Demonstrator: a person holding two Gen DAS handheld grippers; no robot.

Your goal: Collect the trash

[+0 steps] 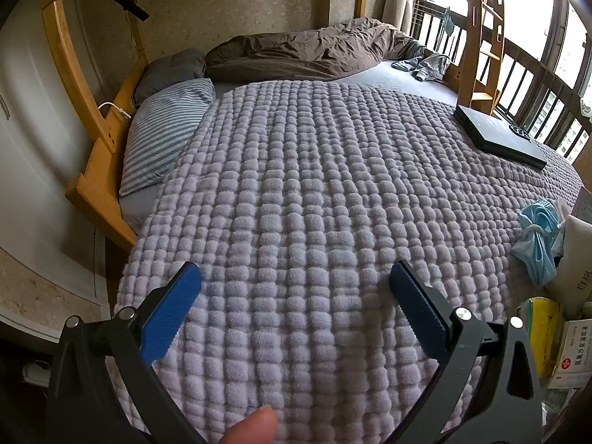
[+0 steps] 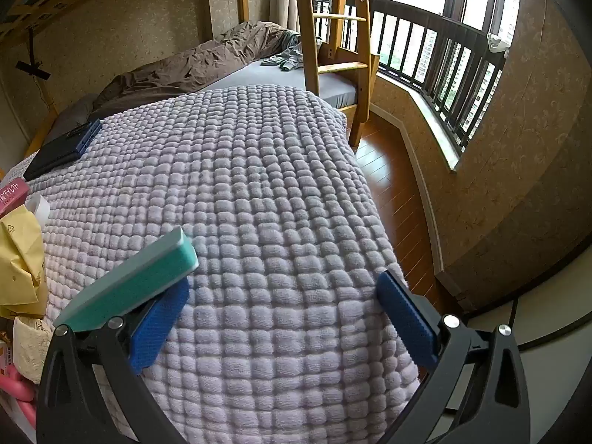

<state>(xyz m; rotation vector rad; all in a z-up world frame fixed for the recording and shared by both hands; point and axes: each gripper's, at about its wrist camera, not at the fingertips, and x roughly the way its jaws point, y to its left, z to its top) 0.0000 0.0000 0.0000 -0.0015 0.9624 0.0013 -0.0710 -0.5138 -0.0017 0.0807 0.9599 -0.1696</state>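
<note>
Trash lies on a lilac quilted blanket (image 1: 296, 192) on the bed. In the left wrist view, crumpled blue face masks (image 1: 536, 240), a white packet (image 1: 573, 266), a yellow pack (image 1: 542, 329) and a white medicine box (image 1: 571, 355) lie at the right edge. My left gripper (image 1: 294, 288) is open and empty over the blanket, left of them. In the right wrist view, a teal box (image 2: 129, 288) lies by the left finger, with a yellow paper bag (image 2: 18, 259) and a pink box (image 2: 13, 194) at the left edge. My right gripper (image 2: 285, 307) is open and empty.
A black laptop (image 1: 499, 137) lies on the blanket, also in the right wrist view (image 2: 63, 148). Striped pillow (image 1: 166, 137), brown duvet (image 1: 307, 51) and grey clothes (image 1: 425, 64) lie beyond. A wooden ladder (image 2: 333, 37) stands at the bed's edge, with wooden floor (image 2: 392, 185) and window railing (image 2: 444, 63).
</note>
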